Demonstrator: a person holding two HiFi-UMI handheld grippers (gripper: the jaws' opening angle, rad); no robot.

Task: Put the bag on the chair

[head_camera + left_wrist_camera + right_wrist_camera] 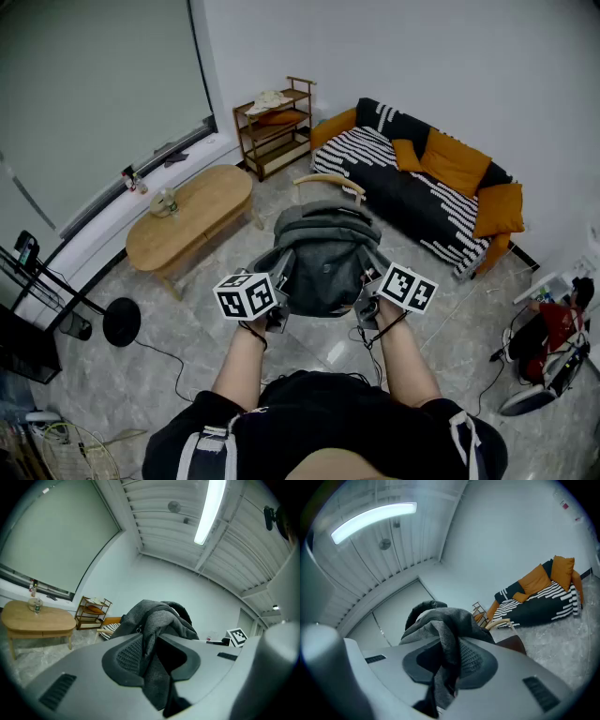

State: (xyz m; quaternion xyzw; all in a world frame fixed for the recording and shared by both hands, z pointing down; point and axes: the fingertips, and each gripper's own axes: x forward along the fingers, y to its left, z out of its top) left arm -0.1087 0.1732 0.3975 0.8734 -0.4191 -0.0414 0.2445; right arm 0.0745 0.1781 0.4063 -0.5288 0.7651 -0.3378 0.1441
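Observation:
A grey backpack (323, 253) hangs in the air in front of me, held from both sides. My left gripper (275, 319) is shut on a fold of its grey fabric (157, 634), which fills the gap between the dark pads. My right gripper (366, 314) is shut on the bag's other side, with cloth (447, 639) pinched between its jaws. The wooden chair (330, 183) stands just beyond the bag, only its curved backrest showing in the head view; the bag hides its seat. In the right gripper view, the chair (506, 625) shows past the bag.
An oval wooden coffee table (190, 216) with a glass jar stands to the left. A black-and-white striped sofa (422, 187) with orange cushions is behind the chair. A small wooden shelf (274, 127) stands against the back wall. A black floor stand (120, 321) and cable lie at left.

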